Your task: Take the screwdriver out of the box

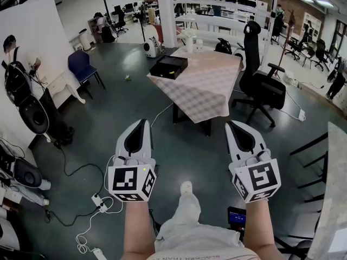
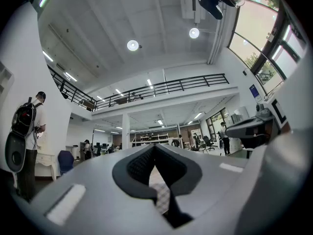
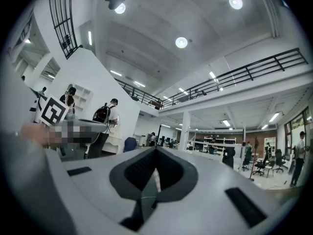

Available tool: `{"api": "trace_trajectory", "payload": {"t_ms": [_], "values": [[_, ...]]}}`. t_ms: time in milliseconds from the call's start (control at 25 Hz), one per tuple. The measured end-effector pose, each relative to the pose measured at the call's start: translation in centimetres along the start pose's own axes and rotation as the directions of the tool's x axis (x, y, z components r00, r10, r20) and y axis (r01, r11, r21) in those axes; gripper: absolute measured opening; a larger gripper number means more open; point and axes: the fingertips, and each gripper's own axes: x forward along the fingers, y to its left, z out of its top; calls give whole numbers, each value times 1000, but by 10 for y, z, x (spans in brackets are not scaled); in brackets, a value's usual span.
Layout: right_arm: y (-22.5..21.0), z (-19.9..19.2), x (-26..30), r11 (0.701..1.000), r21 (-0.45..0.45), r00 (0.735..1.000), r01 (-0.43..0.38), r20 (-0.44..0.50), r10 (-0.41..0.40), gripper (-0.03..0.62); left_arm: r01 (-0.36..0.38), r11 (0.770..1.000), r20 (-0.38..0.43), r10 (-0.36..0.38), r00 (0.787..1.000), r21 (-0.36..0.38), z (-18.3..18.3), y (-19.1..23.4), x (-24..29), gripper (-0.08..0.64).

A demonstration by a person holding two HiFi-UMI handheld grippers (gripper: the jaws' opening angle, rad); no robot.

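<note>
The black box lies on a table with a checked cloth, far ahead of both grippers; its lid looks closed and no screwdriver shows. In the head view my left gripper and right gripper are held side by side over the floor, pointing toward the table. Both are shut with nothing between the jaws. The left gripper view shows its tips meeting, with a strip of the checked cloth seen through the gap below them. The right gripper view likewise has its tips together.
A black office chair stands right of the table and a blue chair at the left. Cables and a power strip lie on the floor by my left side. A person with a backpack stands at far left. A desk edge is at right.
</note>
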Motion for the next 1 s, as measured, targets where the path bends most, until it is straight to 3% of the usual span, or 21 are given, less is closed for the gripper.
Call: {"api": "trace_trajectory", "payload": {"t_ms": [480,1000], "values": [[-34,-22,74,999,44,1000,-10,8,9,5,-9,1000,-10,9,1000,-25,-30,30,78,9],[-99,-49,249,998,56,999,-42,-9,42,5,-32,999,0,32,999,-28,-66,104,231,9]]}}
